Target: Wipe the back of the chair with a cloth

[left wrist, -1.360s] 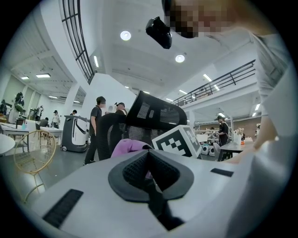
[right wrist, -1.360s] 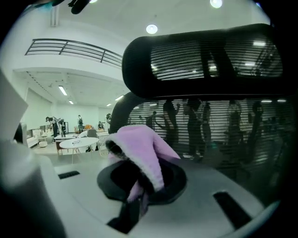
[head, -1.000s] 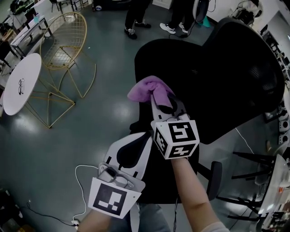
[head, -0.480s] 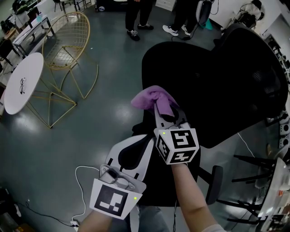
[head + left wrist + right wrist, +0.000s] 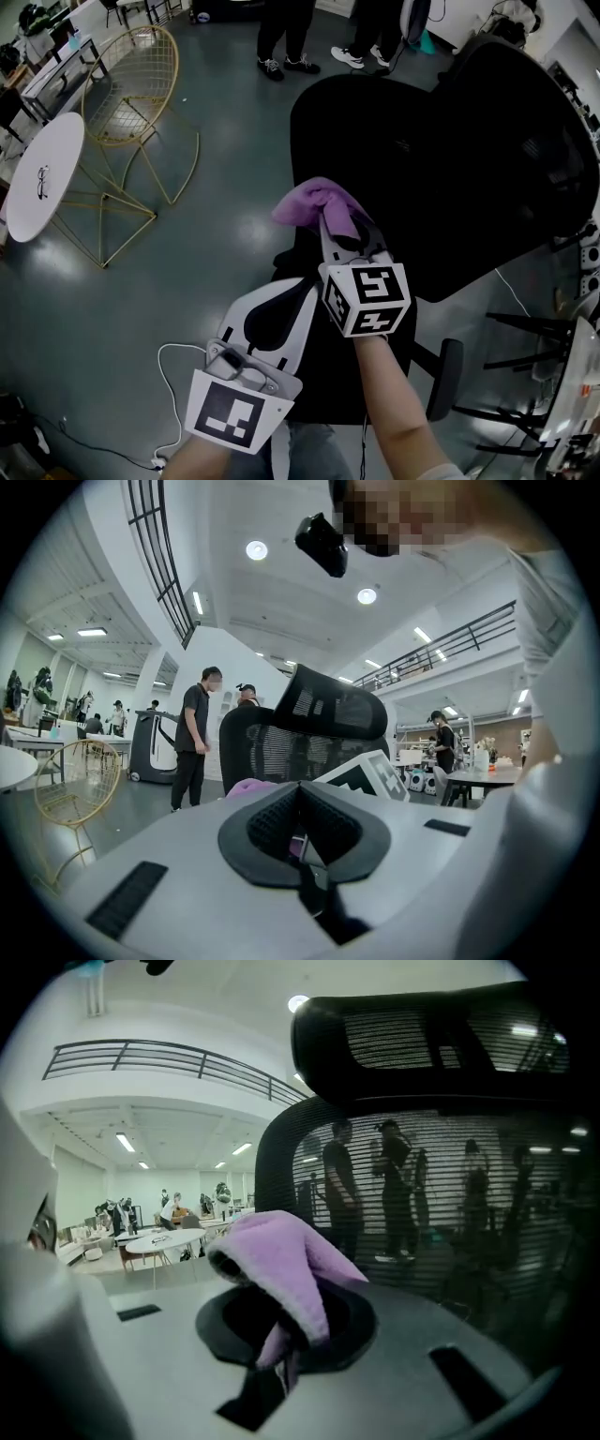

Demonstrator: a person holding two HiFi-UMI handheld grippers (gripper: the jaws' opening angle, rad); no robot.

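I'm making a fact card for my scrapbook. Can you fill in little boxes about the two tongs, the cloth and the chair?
Right tongs: shut on the purple cloth
Left tongs: shut, holding nothing, nearer the person than the right tongs
Cloth: bunched up, held in front of the chair back; whether it touches, cannot tell
Chair back: black mesh, with a headrest on top
Nearby: gold wire chair, white round table, people standing
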